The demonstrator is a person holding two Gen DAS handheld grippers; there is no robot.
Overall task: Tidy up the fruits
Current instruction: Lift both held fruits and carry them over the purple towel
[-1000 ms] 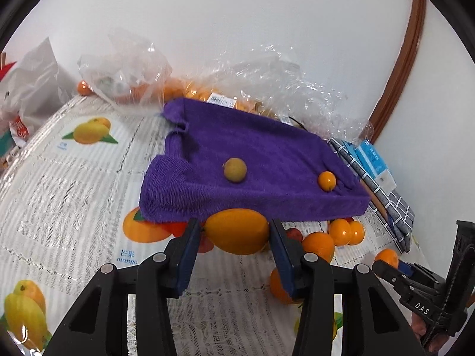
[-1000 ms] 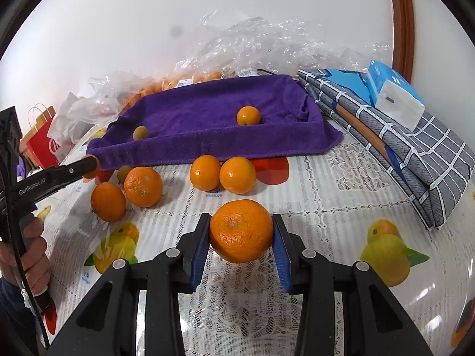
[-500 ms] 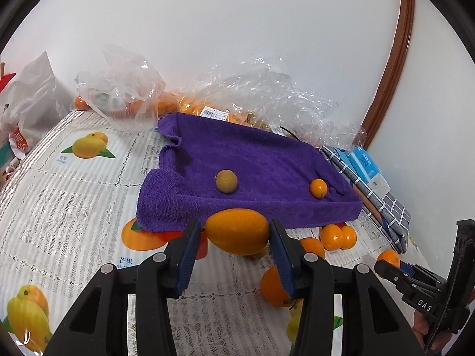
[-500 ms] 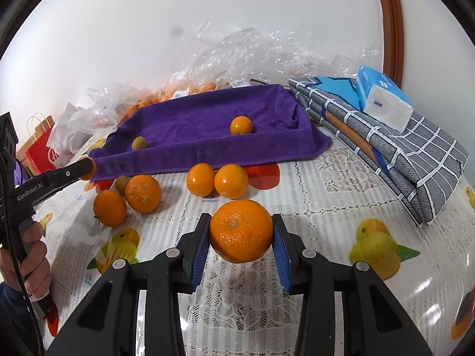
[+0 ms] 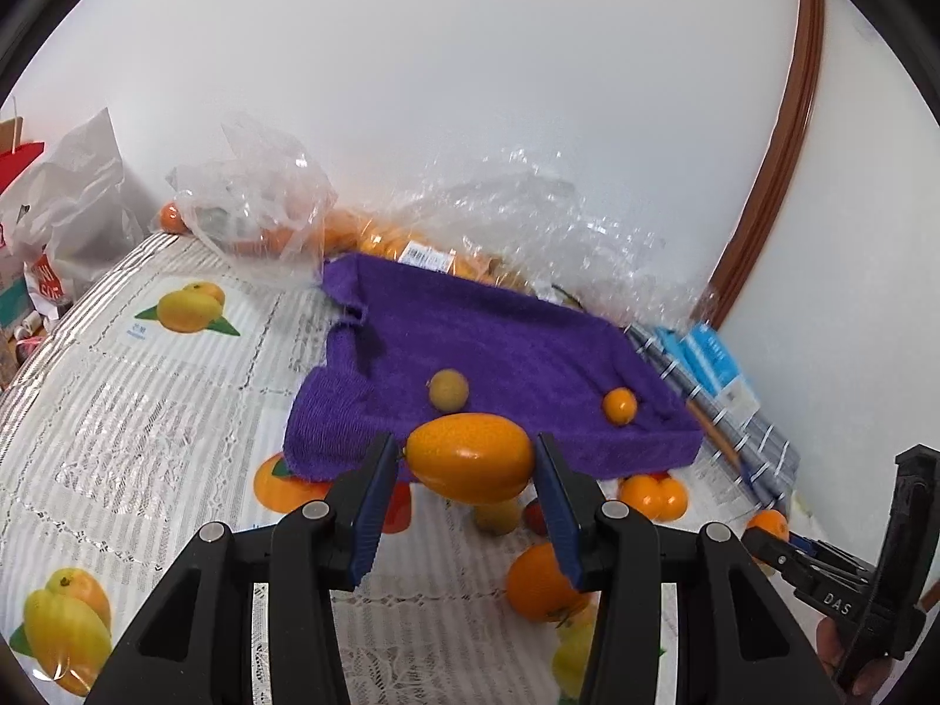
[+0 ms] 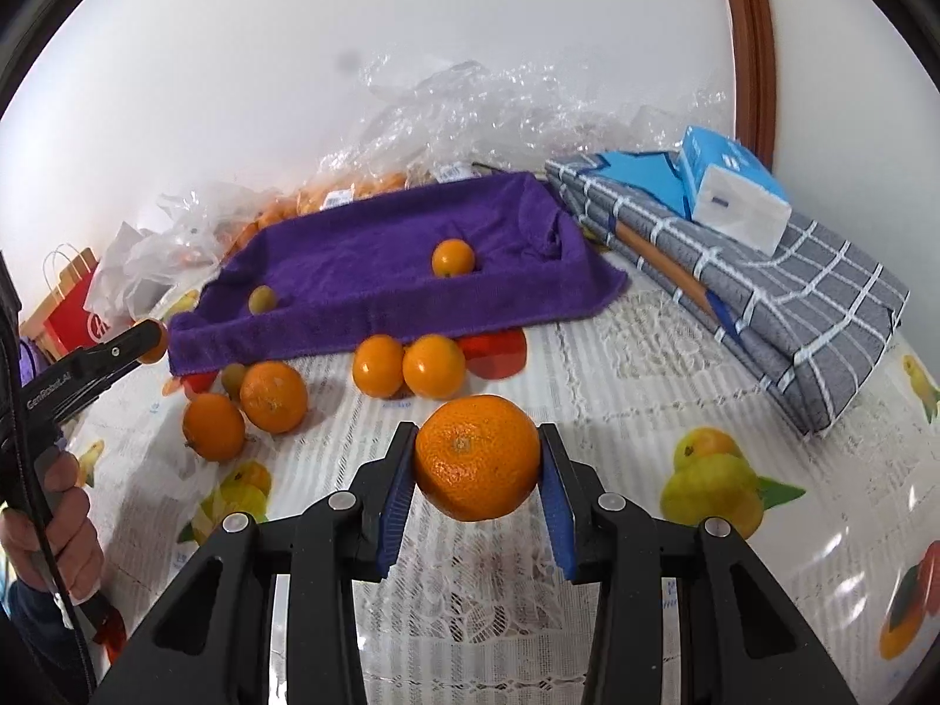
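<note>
Left wrist view: the left gripper [image 5: 470,458] holds a smooth oval yellow-orange fruit [image 5: 470,457] between its blue-padded fingers [image 5: 373,499], which press on both ends. The fruit's long axis lies level, running from 9 to 3 o'clock across the gap, with the narrower tip toward 9 o'clock. It hangs clear of the fruit-printed plastic tablecloth [image 5: 147,411], just before the near edge of the purple terry towel [image 5: 499,341], which lies at 12 o'clock from the gripper.

Right wrist view: the right gripper [image 6: 477,458] is clamped on one round dimpled orange mandarin [image 6: 477,457], stem scar facing the camera, raised over the tablecloth.

Count on the towel: two fruits, one small dull yellow-green fruit [image 6: 262,299] at 10 o'clock and one small orange fruit [image 6: 453,258] at 12 o'clock, well apart. Count of loose oranges on the cloth before the towel: four, in two touching pairs, one pair [image 6: 408,366] at 12 o'clock and one pair [image 6: 244,408] at 10 o'clock. A small yellow-green fruit [image 6: 233,376] sits just behind the latter pair.

At 2 o'clock lies one folded grey checked cloth [image 6: 793,305] bearing one blue-and-white tissue pack [image 6: 734,194]. Crumpled clear plastic bags [image 6: 470,111] stand behind the towel.
</note>
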